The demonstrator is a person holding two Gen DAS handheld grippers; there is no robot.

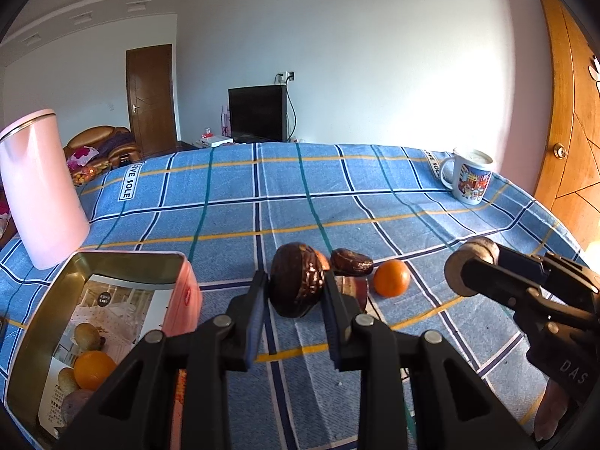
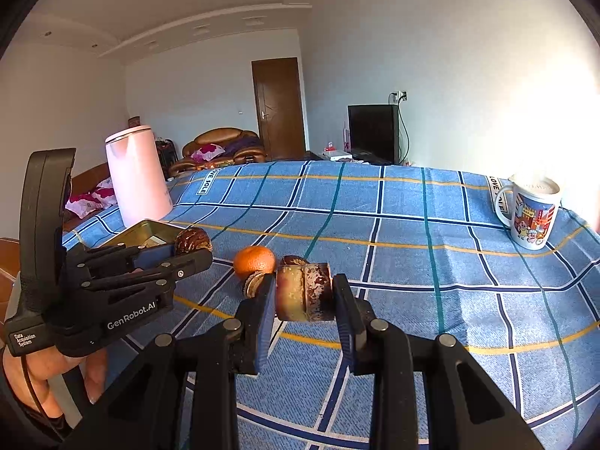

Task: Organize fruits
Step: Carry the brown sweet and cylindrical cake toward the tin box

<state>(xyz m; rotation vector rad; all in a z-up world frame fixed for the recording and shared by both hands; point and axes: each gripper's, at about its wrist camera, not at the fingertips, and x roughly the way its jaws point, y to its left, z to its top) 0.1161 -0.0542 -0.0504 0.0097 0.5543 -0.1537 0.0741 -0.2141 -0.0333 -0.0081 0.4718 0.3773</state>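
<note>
My left gripper [image 1: 294, 296] is shut on a dark brown shrivelled fruit [image 1: 298, 285] and holds it just right of an open pink tin box [image 1: 123, 262]. The box holds an orange [image 1: 93, 369] and brownish fruits [image 1: 87, 335]. On the blue checked cloth lie another dark brown fruit [image 1: 350, 261], a reddish-brown piece [image 1: 356, 290] and an orange [image 1: 392, 277]. My right gripper [image 2: 302, 296] is shut on a mottled tan and brown fruit piece [image 2: 303, 292], above the cloth. The orange [image 2: 254, 260] lies just beyond it. The right gripper also shows in the left wrist view [image 1: 470, 268].
A pink kettle [image 1: 41, 187] stands at the left behind the box. A cartoon-printed mug [image 1: 470, 178] stands at the far right of the cloth-covered table [image 1: 412, 206]. A wooden door [image 1: 570, 112] is at the right; a television and sofa are beyond the table.
</note>
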